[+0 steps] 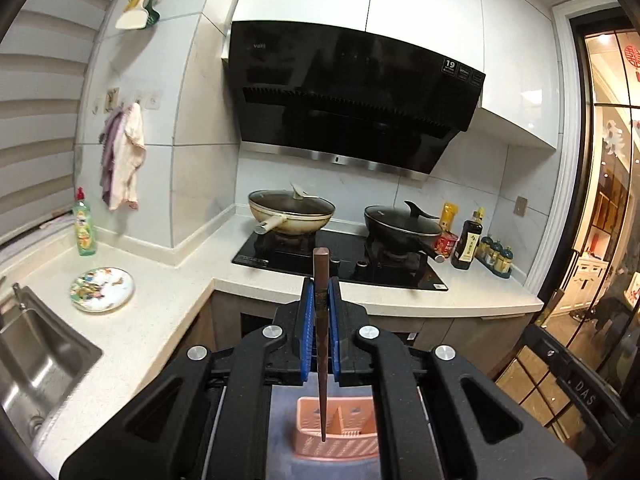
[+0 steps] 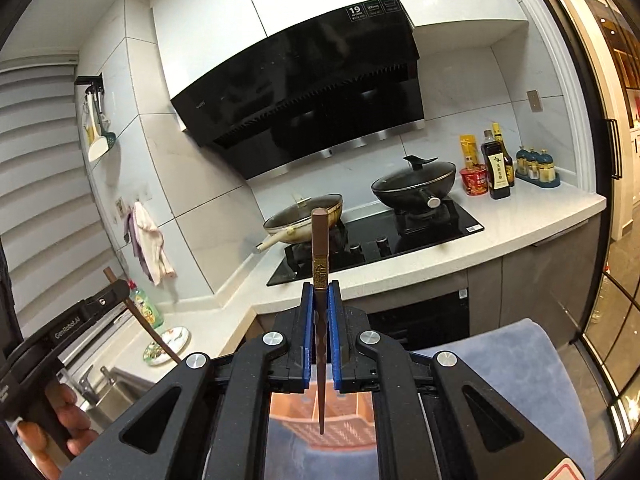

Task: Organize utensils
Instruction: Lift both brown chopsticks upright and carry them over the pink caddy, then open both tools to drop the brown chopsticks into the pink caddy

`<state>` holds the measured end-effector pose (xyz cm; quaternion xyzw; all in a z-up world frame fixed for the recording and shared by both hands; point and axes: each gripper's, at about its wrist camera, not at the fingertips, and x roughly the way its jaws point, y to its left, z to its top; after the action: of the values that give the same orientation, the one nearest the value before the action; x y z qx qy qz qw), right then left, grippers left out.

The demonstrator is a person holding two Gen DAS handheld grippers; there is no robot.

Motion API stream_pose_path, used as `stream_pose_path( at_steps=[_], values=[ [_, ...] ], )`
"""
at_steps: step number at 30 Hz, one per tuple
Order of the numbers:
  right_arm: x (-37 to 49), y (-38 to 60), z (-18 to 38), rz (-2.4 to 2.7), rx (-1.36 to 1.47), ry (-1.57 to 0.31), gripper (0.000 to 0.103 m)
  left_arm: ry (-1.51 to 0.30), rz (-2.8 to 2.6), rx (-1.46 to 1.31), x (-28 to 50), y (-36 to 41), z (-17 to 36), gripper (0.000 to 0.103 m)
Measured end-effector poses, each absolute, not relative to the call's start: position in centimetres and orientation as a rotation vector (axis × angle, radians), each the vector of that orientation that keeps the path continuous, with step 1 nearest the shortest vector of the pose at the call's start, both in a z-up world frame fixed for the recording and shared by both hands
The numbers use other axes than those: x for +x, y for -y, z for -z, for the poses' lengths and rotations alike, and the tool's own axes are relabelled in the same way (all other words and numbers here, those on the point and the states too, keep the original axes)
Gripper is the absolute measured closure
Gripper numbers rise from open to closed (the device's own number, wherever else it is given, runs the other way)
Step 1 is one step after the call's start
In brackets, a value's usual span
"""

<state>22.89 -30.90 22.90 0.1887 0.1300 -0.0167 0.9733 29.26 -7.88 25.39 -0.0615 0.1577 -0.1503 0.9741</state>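
Observation:
My left gripper (image 1: 321,294) is shut on a brown chopstick (image 1: 321,320) held upright, thin tip down, just above a pink slotted utensil holder (image 1: 340,440). My right gripper (image 2: 321,300) is shut on another brown chopstick (image 2: 321,264) with a gold band, also upright, its tip over the same pink holder (image 2: 340,428). The holder rests on a blue-grey cloth surface (image 2: 512,368). The left gripper with its chopstick (image 2: 148,328) also shows at the lower left of the right wrist view, held by a hand.
A white counter (image 1: 168,320) runs around a steel sink (image 1: 36,360) with a patterned plate (image 1: 102,289) and a green soap bottle (image 1: 84,228). A black hob (image 1: 340,264) carries two lidded woks. Sauce bottles (image 1: 468,244) stand to its right. Glass doors (image 1: 608,240) are at right.

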Motion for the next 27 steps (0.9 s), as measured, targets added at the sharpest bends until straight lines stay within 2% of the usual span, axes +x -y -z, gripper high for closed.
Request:
stream_pose_path(
  at_steps=[5, 16, 18, 19, 20, 22, 24, 27],
  values=[
    [26.8, 31.2, -20.8, 0.046, 0.386, -0.297, 0.096, -0.322, 0.291, -0.114, 32.3, 9.5, -23.3, 0.096],
    [30.7, 31.1, -12.7, 0.057, 0.379, -0.478, 0.096, -0.479, 0.298, -0.092, 36.0, 10.4, -15.6, 0.096],
    [30.5, 31.0, -12.4, 0.065, 0.382, -0.474, 0.092, -0.495, 0.294, -0.077, 35.9, 10.5, -14.8, 0.095],
    [30.4, 31.1, -12.3, 0.069, 0.382, -0.472, 0.086, -0.500, 0.292, -0.073, 36.0, 10.5, -14.5, 0.094],
    [30.0, 31.1, -12.5, 0.072, 0.382, -0.465, 0.085, -0.504, 0.295, -0.070, 35.8, 10.4, -14.3, 0.091],
    [29.4, 31.1, -13.0, 0.072, 0.386, -0.455, 0.083, -0.508, 0.288, -0.066, 35.3, 10.2, -14.3, 0.066],
    [28.6, 31.0, -13.6, 0.071, 0.385, -0.441, 0.080, -0.497, 0.276, -0.065, 34.5, 9.9, -14.6, 0.053],
    [26.7, 30.6, -14.7, 0.064, 0.372, -0.415, 0.073, -0.495, 0.272, -0.050, 33.1, 9.7, -15.2, 0.051]
  ],
)
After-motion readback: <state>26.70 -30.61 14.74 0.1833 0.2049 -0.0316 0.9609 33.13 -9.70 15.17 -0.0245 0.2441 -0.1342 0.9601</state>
